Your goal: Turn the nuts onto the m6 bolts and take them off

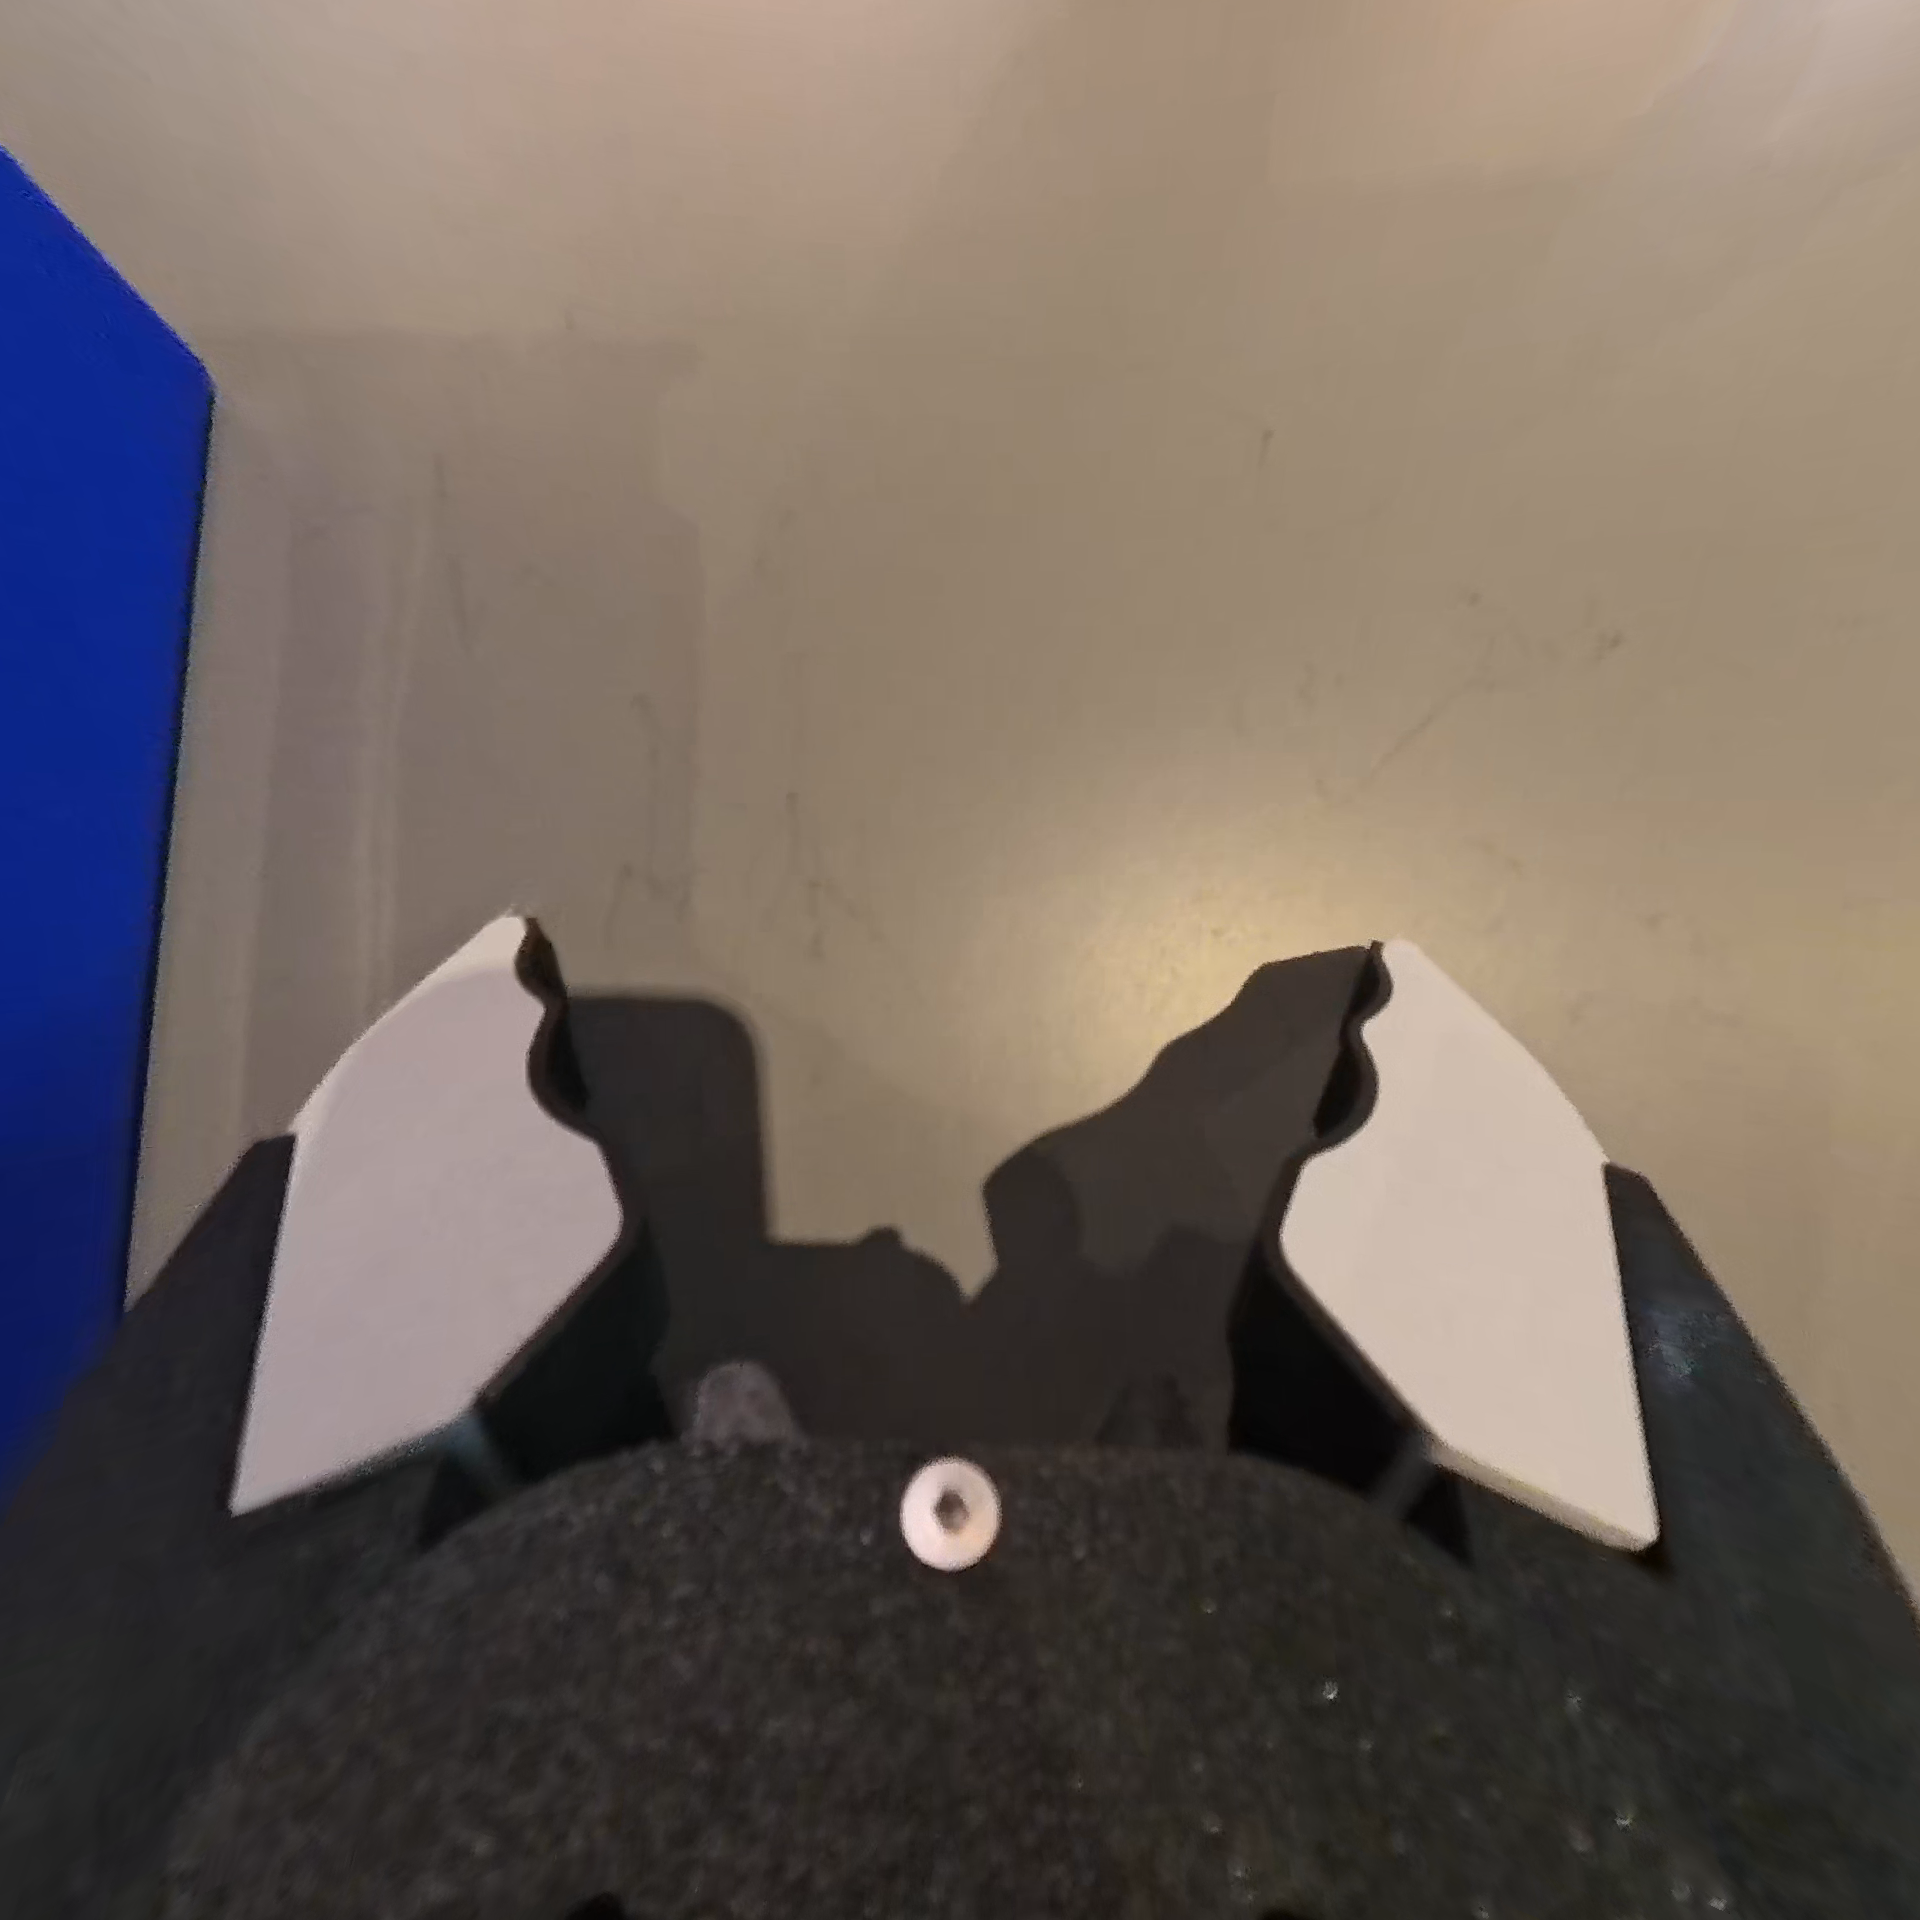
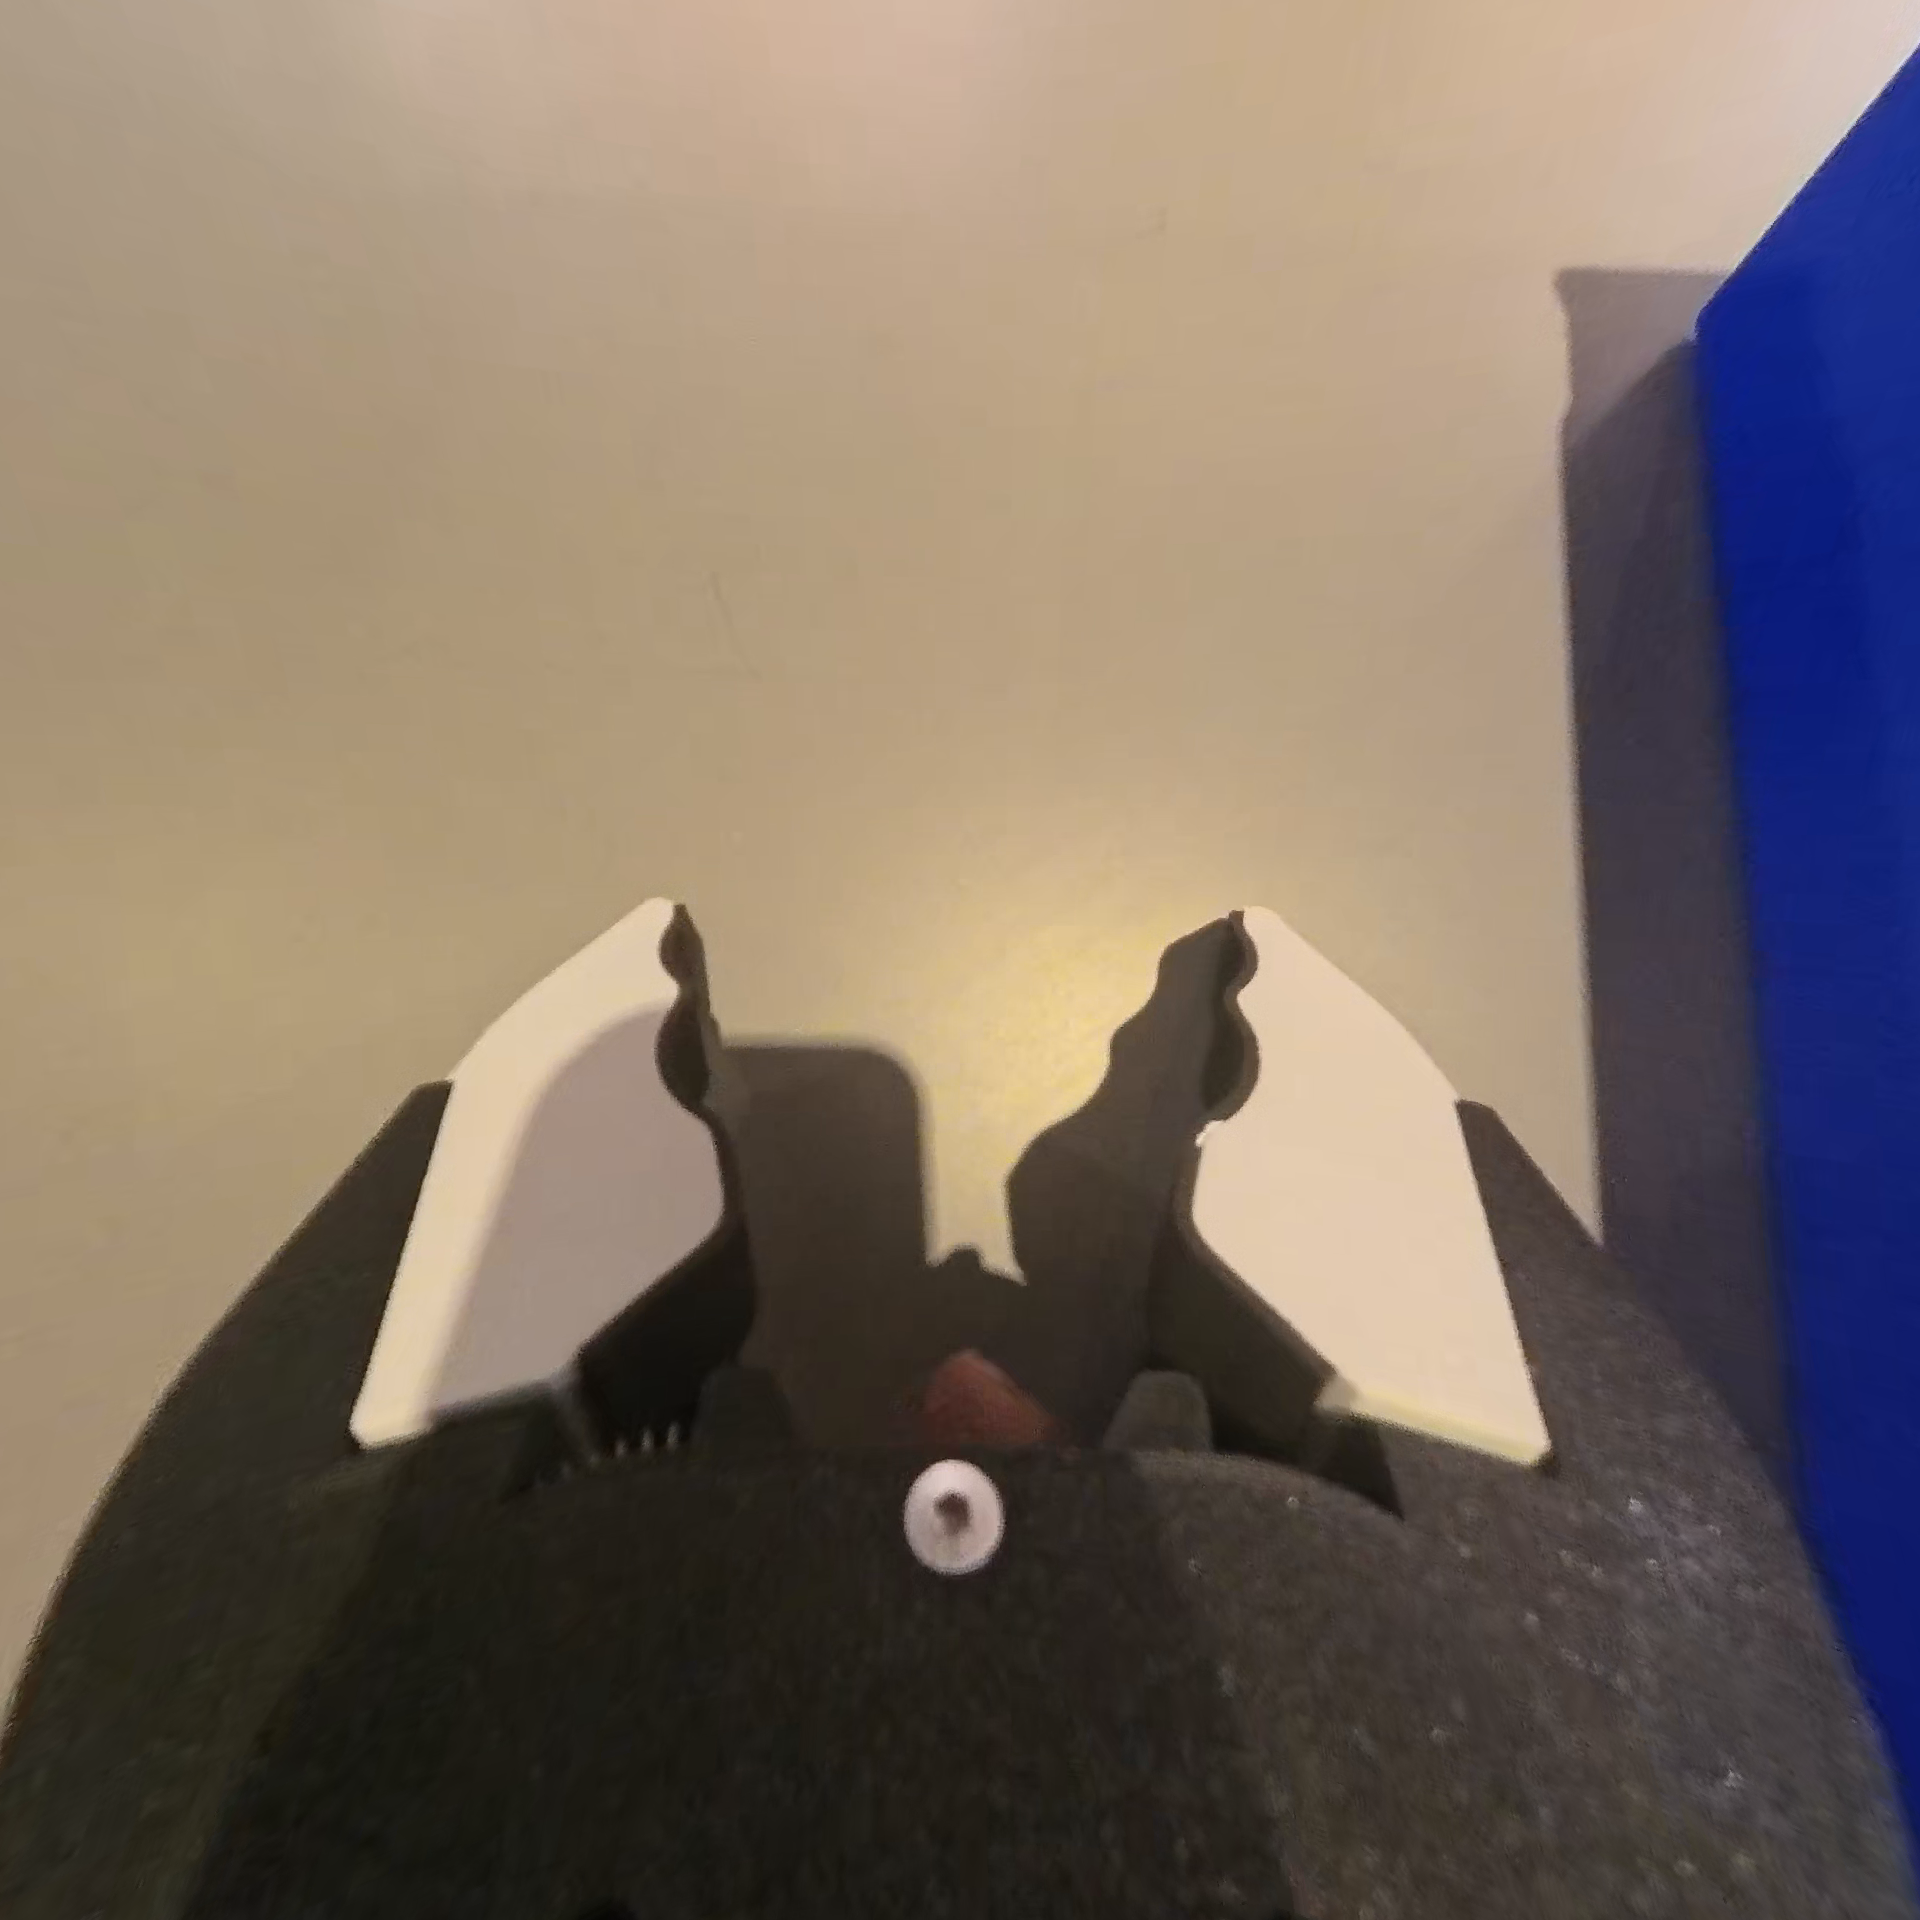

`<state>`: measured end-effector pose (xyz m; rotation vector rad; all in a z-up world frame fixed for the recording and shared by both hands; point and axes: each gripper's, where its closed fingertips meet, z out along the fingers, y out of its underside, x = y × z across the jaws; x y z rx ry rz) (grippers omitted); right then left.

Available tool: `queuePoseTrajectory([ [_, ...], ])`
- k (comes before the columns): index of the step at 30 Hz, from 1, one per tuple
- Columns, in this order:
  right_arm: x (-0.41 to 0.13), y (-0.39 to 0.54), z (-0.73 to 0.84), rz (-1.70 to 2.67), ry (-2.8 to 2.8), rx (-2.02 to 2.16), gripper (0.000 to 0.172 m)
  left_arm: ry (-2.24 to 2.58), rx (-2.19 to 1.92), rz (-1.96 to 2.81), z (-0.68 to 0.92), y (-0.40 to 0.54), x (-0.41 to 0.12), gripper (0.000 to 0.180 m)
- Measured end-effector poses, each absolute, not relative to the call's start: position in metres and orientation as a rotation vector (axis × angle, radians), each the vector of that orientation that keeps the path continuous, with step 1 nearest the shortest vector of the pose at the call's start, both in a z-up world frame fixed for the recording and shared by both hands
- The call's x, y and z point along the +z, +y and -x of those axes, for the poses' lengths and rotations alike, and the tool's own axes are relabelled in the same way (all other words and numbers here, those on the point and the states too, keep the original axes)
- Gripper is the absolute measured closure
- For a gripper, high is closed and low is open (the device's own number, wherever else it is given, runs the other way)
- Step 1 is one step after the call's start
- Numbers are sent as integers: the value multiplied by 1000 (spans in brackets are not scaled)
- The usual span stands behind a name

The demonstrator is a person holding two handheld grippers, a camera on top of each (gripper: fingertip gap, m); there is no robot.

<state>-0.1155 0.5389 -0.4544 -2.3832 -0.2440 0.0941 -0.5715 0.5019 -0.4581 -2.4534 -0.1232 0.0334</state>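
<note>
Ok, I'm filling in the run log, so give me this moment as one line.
left gripper: open, empty | right gripper: open, empty | nuts, bolts: not in view | both over beige surface | blue panel beside

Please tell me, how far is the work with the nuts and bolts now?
Nothing looks done: no nut or bolt shows in either view. Nothing is in hand: the left claw and the right claw are both open and empty over a bare beige surface, beside a blue panel. All the turning seems left.

Open beige worktop (image 1: 1039,623) ahead of and between both sets of fingers; blue box (image 1: 83,727) blocking beside them.
</note>
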Motion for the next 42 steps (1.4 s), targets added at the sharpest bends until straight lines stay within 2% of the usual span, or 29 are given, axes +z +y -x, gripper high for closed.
queuePoseTrajectory([
  [42,-455,539,116,2383,-245,95,77,-118,32,2460,569,489,-458,40],
])
